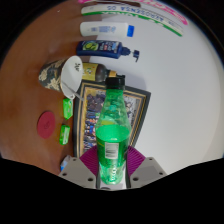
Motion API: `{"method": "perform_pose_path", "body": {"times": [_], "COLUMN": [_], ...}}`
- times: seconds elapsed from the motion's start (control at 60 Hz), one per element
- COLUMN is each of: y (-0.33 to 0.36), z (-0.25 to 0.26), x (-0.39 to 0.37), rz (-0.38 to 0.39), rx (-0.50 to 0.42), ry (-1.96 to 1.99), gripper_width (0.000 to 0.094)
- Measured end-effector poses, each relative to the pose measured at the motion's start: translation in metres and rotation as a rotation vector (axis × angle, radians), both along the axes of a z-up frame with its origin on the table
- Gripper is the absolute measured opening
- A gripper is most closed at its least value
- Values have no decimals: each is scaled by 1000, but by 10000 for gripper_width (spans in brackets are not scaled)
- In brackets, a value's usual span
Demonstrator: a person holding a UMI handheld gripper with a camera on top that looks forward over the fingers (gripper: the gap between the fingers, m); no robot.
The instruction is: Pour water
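At the bottom centre of the frame, your gripper (112,168) is clenched on the green bottle (112,135): both pink pads (90,160) press against its lower body, and the bottle rises upright from between the fingers toward the middle of the frame. Its black cap (113,81) appears to be in place, so judge the pour as not yet possible; tilting with the cap seated will deliver nothing, and the one gripper is occupied holding the bottle. Behind the bottle, at centre frame, lies a dark patterned tray (137,102) on the table (30,80). At centre left, note a white cup (70,76) lying tilted beside a patterned item that cannot be identified; this is the probable receiver, but its opening is not clearly shown. Lower left holds a red disc (46,123) and small green packets (68,108). In the upper centre lies a white and blue bottle (105,46) on its side. Risks: the grip sits low, so a tall bottle may swing or slip when tilted; a tilted cup may spill or roll under the stream.
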State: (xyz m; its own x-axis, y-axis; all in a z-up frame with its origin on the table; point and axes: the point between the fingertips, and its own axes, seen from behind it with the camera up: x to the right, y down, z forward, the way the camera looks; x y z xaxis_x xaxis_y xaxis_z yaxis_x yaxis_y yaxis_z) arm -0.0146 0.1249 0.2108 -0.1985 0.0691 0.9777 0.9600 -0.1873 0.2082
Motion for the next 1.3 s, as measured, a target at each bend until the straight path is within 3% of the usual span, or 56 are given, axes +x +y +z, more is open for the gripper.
{"method": "perform_pose_path", "body": {"times": [0.183,0.283,0.567,1.0,1.3], "y": [23,30,37,26,37], "z": [-11,-12,2,63,-5], "x": [3,-4,-13,-20,-24], "rz": [-21,11,52,69,16], "rx": [-49,-67,-71,-10,-95], "ry": [-252,-347,-275,810,1536], "gripper_width": [332,333,335,333,333]}}
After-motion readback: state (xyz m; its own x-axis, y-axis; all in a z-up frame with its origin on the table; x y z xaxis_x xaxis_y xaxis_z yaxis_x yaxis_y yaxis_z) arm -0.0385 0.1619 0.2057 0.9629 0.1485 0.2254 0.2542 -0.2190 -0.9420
